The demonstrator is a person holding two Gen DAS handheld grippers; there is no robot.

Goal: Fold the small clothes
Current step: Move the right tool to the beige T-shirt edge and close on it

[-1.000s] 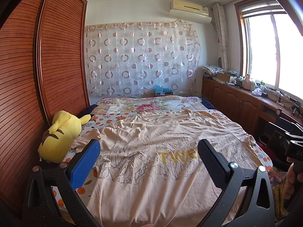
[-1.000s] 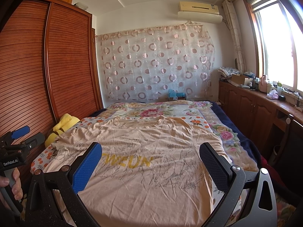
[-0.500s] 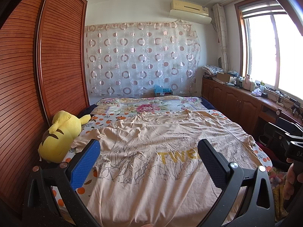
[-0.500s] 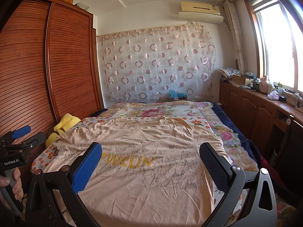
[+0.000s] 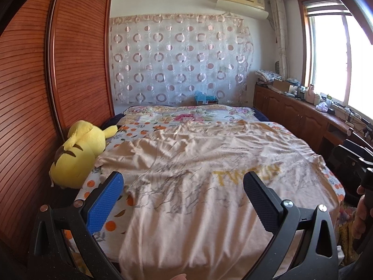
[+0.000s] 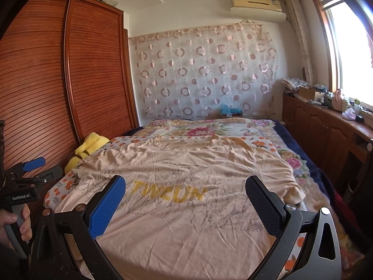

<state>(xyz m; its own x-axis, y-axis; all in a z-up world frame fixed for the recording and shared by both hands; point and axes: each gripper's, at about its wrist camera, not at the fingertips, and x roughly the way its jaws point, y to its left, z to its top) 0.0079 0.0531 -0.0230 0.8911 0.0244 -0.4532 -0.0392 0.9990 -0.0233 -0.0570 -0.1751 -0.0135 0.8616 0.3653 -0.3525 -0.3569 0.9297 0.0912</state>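
Observation:
A beige T-shirt (image 5: 198, 170) with yellow lettering and grey branch print lies spread flat, front up, across the bed; it also fills the right wrist view (image 6: 186, 186). My left gripper (image 5: 183, 182) hovers open above the shirt's lower left part, nothing between its fingers. My right gripper (image 6: 185, 186) hovers open over the lettering, also empty. In the right wrist view the left gripper (image 6: 25, 182) shows at the far left edge, held by a hand. A hand on the other gripper's handle (image 5: 366, 200) shows at the right edge of the left wrist view.
A yellow plush toy (image 5: 77, 156) lies at the bed's left edge against the slatted wooden wardrobe (image 5: 46, 93). Floral bedding (image 6: 205, 130) covers the far end. A wooden cabinet (image 6: 326, 126) with clutter runs under the window on the right.
Both grippers have shifted only slightly; the shirt lies as before and both stay open.

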